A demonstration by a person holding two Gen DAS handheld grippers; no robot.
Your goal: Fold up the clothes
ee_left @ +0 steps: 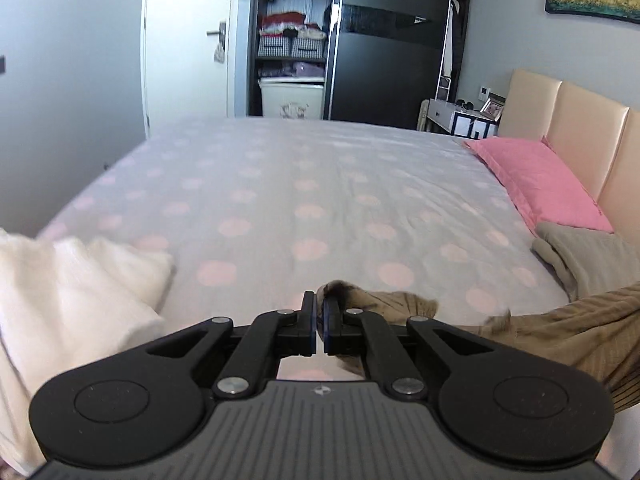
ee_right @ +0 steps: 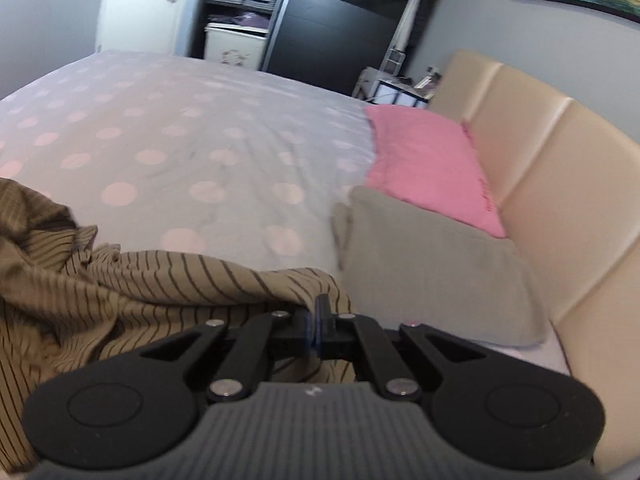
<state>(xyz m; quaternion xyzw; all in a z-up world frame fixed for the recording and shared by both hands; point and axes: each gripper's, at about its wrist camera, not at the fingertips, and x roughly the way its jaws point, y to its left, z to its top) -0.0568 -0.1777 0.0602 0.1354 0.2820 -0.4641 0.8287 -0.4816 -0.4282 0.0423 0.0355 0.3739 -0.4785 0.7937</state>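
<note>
A tan garment with thin dark stripes lies bunched on the bed's near side. My left gripper is shut on one end of it, a fold of tan cloth sticking out between and right of the fingers. The rest of the garment stretches off to the right in the left wrist view. My right gripper is shut on another edge of the same garment, which spreads leftward from the fingers.
The bed has a grey sheet with pink dots. A white folded cloth lies at the near left. A pink pillow and a grey-green pillow lie by the beige headboard. An open wardrobe stands beyond.
</note>
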